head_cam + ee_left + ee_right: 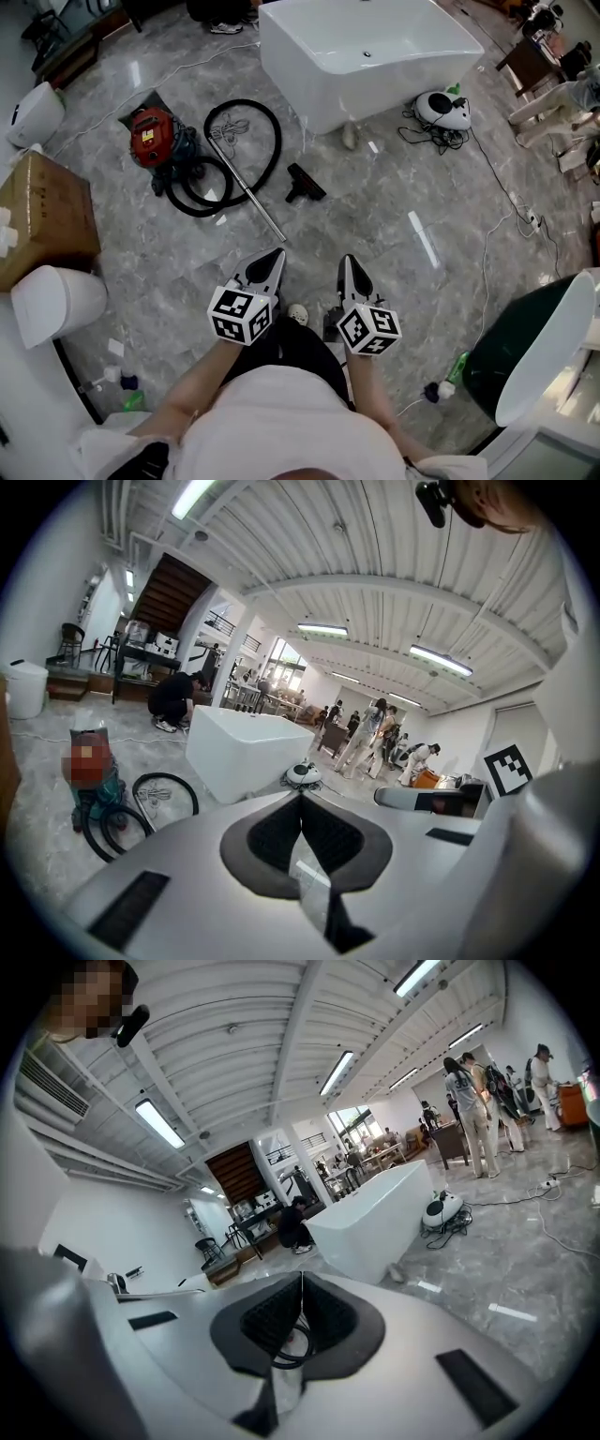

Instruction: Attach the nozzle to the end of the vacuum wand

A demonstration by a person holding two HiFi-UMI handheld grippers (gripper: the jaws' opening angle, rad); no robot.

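On the grey marble floor the red vacuum (150, 137) lies at the left with its black hose (246, 141) coiled beside it. The metal wand (248, 192) runs from the hose diagonally toward me, its free end bare. The black nozzle (305, 183) lies apart, just right of the wand. Both grippers hang low in front of me, short of these parts. My left gripper (274, 256) is shut and empty, pointing near the wand's end. My right gripper (348, 263) is shut and empty too. In the left gripper view the vacuum (89, 767) and hose (141, 803) show at the left.
A white bathtub (366, 52) stands behind the nozzle, a small white machine (442, 109) with cables to its right. A cardboard box (42, 214) and a white bin (54, 302) sit at the left, a dark green tub (525, 342) at the right. People stand far off.
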